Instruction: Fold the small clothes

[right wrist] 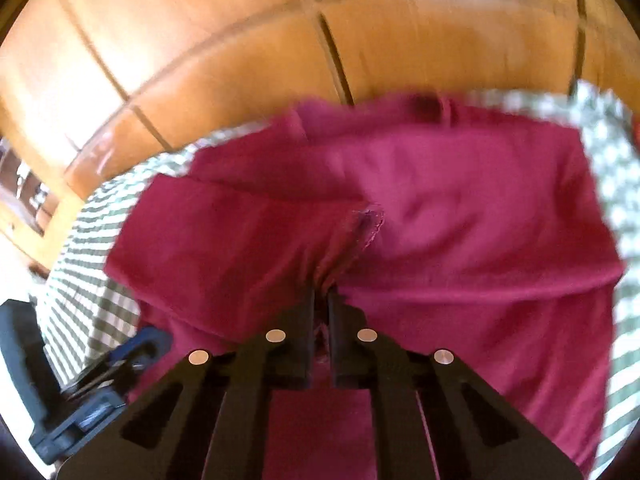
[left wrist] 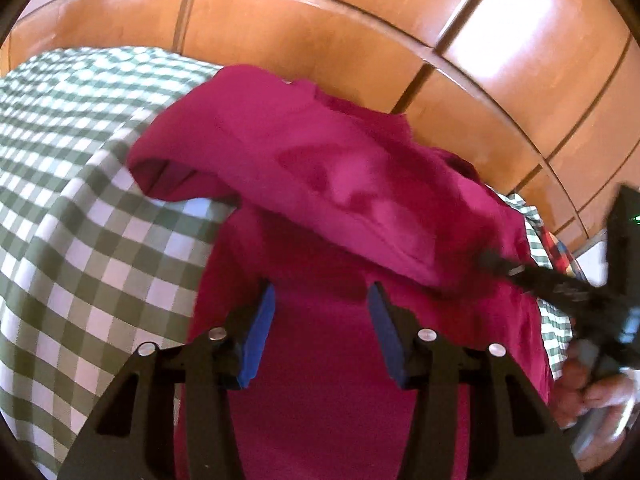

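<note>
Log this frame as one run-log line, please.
step: folding | left gripper: open above magenta garment | right gripper: shut on magenta garment, lifting a fold | surface: checked cloth

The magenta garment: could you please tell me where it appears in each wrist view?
Left wrist: magenta garment fills the centre, beyond the open left claw.
Right wrist: centre and right, pinched in the right claw.
Shared landmark: green checked cloth beneath it.

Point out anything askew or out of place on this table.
The magenta cloth garment lies bunched, one flap folded back unevenly over itself on the green-and-white checked tablecloth. The right gripper is shut on a puckered fold of it; the left gripper hovers open above. Nothing looks spilled or damaged.
</note>
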Demonstrator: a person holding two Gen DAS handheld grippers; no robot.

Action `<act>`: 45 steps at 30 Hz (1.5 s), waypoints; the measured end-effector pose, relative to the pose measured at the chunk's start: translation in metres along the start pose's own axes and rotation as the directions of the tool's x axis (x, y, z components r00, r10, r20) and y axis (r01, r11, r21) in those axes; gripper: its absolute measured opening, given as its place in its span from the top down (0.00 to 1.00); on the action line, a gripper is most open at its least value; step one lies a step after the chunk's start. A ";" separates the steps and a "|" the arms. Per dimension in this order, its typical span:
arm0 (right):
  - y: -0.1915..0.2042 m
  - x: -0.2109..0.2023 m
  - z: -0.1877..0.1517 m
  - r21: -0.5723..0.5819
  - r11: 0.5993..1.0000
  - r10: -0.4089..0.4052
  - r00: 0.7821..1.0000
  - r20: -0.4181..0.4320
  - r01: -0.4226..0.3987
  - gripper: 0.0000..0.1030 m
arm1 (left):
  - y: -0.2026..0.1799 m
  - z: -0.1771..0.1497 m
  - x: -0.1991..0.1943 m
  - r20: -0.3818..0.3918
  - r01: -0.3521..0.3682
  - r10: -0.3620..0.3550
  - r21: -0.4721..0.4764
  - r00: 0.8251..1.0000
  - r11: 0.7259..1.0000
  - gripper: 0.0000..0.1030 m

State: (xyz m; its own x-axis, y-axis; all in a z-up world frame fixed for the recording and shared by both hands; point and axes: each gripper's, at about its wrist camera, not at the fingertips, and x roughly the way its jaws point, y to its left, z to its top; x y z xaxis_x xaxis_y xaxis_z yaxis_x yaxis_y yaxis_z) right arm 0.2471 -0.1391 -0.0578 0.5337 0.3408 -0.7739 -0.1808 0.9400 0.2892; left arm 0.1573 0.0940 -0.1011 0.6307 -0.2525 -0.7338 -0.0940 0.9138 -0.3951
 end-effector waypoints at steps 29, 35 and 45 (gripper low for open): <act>-0.135 -0.016 0.024 0.073 0.928 -0.367 0.930 0.032 0.364 0.95 | 0.001 0.030 -0.046 0.132 -0.069 0.073 -0.036 0.989 0.997 0.67; -0.135 -0.018 0.027 0.046 0.928 -0.371 0.929 0.013 0.370 0.95 | -0.041 0.058 -0.024 0.136 -0.023 0.013 0.067 0.991 0.997 0.57; -0.123 -0.050 0.026 0.014 0.940 -0.339 0.932 0.127 0.340 0.34 | -0.054 0.046 0.011 0.048 -0.079 0.073 0.141 0.996 0.987 0.59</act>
State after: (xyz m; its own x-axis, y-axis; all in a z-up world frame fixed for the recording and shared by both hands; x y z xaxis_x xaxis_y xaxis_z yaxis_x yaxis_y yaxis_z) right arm 0.2642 -0.2720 -0.0399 0.6639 -0.0025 -0.7479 0.0226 0.9996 0.0167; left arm 0.2046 0.0570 -0.0621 0.6585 -0.1693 -0.7333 -0.0343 0.9666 -0.2539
